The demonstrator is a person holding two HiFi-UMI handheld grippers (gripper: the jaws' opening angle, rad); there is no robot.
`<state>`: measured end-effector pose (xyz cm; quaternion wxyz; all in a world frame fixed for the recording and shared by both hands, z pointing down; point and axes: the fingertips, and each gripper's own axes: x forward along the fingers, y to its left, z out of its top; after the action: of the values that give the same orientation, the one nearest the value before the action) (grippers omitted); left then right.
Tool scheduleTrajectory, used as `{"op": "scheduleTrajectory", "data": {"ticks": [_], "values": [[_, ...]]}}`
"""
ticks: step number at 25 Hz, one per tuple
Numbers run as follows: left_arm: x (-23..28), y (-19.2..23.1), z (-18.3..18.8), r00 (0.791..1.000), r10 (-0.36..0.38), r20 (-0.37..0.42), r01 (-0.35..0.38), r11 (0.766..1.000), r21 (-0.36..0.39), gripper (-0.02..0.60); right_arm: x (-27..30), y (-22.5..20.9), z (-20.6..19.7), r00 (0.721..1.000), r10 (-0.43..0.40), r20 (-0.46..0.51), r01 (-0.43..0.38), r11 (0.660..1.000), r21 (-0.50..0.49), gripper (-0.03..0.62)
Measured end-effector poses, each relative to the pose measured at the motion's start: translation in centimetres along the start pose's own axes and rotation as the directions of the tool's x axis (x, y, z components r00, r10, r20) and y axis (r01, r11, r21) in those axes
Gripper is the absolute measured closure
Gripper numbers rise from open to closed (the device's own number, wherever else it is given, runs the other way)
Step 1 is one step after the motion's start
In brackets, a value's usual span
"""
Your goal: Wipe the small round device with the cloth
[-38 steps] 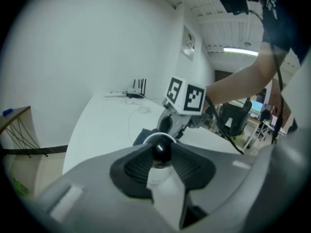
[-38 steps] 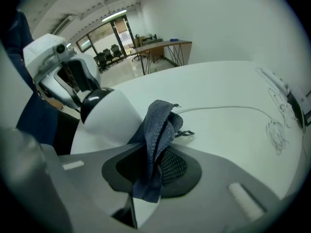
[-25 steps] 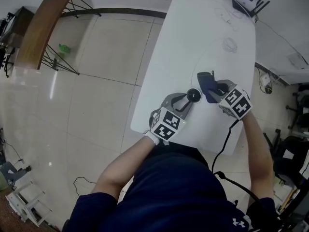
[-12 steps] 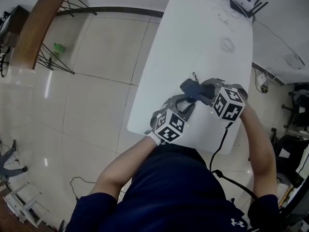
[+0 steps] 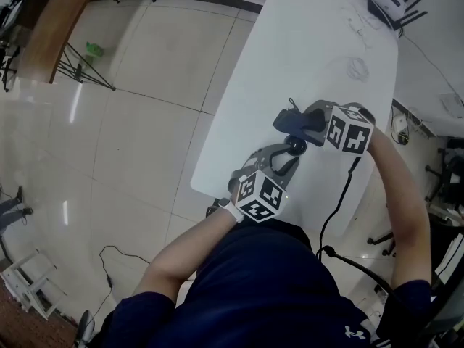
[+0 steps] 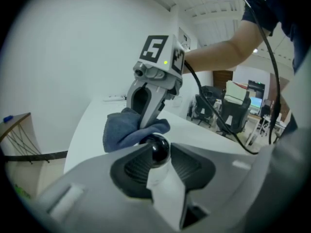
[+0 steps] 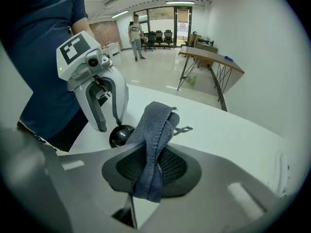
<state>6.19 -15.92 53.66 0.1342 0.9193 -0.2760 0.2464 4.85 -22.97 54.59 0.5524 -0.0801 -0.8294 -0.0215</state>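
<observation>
The small round device, a black ball on a white base, stands on the white table near its front edge. My left gripper is shut on it, and its pads clamp the device from both sides. My right gripper is shut on a dark blue cloth, which hangs folded between its jaws. The cloth lies against the far top of the ball. In the right gripper view the device shows just left of the cloth, under the left gripper.
A black router with antennas and a thin coiled cable lie at the table's far end. The table's left edge drops to a tiled floor. A wooden desk on wire legs stands far left. A black cable trails from my right gripper.
My right gripper has carried the cloth from the right of the device onto its top and far side, rolling as it went. The left gripper has kept its grip and place.
</observation>
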Motion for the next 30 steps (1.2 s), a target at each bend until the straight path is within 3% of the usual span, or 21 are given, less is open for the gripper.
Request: {"op": "scheduleTrajectory", "data": {"ticks": [12, 15, 18, 20, 23, 27, 30], "values": [[0.3, 0.5, -0.5, 0.998, 0.062, -0.018, -0.062, 0.998, 0.010, 0.460, 6.5, -0.9, -2.7, 0.993, 0.102, -0.058, -0.106, 0.993, -0.057, 0.516], [0.0, 0.8, -1.3, 0.997, 0.065, -0.036, -0.065, 0.998, -0.005, 0.448, 7.6, -1.1, -3.3, 0.997, 0.061, -0.047, -0.061, 0.998, -0.002, 0.516], [-0.9, 1.0, -1.7, 0.997, 0.067, -0.033, -0.068, 0.997, -0.023, 0.448, 7.2, -1.4, -3.1, 0.998, -0.040, 0.040, 0.034, 0.988, 0.151, 0.516], [-1.7, 1.3, -1.6, 0.997, 0.069, -0.018, -0.070, 0.997, -0.039, 0.448, 5.7, -1.4, -3.2, 0.985, -0.130, 0.117, 0.089, 0.948, 0.307, 0.516], [-2.8, 1.9, -1.2, 0.996, 0.084, 0.009, -0.084, 0.996, -0.036, 0.448, 2.1, -0.7, -3.8, 0.928, -0.276, 0.249, 0.106, 0.839, 0.533, 0.516], [-3.4, 2.9, -0.2, 0.995, 0.090, 0.042, -0.088, 0.995, -0.047, 0.449, -3.6, 1.3, -3.4, 0.808, -0.455, 0.374, 0.050, 0.686, 0.726, 0.515], [-3.3, 3.3, 0.6, 0.997, 0.062, 0.053, -0.059, 0.997, -0.046, 0.468, -6.6, 3.2, -2.6, 0.708, -0.577, 0.407, 0.002, 0.578, 0.816, 0.515]]}}
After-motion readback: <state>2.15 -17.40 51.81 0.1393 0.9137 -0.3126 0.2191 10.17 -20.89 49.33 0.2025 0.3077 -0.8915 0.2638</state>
